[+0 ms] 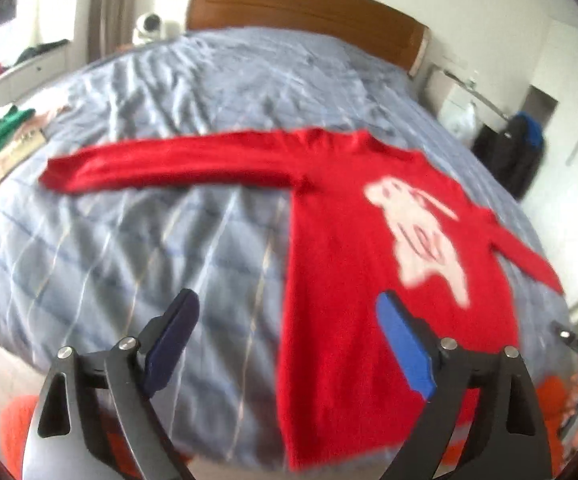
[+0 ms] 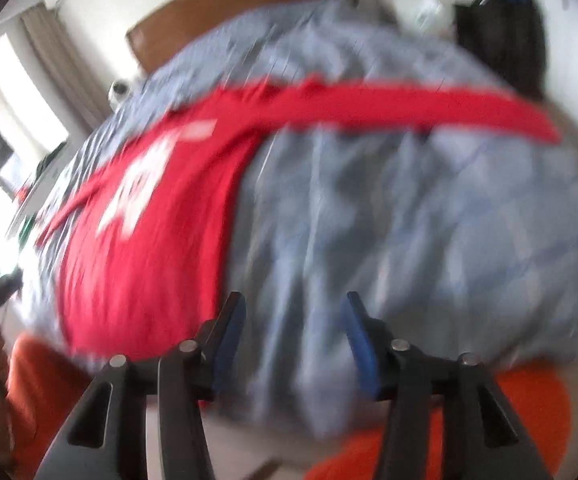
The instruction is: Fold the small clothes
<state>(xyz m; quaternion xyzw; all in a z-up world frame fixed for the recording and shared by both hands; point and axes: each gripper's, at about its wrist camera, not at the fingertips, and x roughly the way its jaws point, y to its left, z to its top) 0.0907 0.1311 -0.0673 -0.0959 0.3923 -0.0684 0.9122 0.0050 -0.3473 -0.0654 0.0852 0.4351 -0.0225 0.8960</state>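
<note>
A red long-sleeved sweater (image 1: pixel 341 248) with a white figure on the chest lies flat on the bed, both sleeves spread out sideways. My left gripper (image 1: pixel 287 308) is open and empty, held above the sweater's lower left edge. In the blurred right wrist view the sweater (image 2: pixel 149 248) lies to the left, with one sleeve (image 2: pixel 429 112) stretched to the right. My right gripper (image 2: pixel 293 308) is open and empty above the bedcover, to the right of the sweater's hem.
The bed has a grey-blue checked cover (image 1: pixel 161 224) and a wooden headboard (image 1: pixel 301 4). Green and other clothes (image 1: pixel 1 136) lie at the bed's left edge. Dark clothes (image 1: pixel 517 152) hang at the right. The person's orange trousers (image 2: pixel 529 412) show below.
</note>
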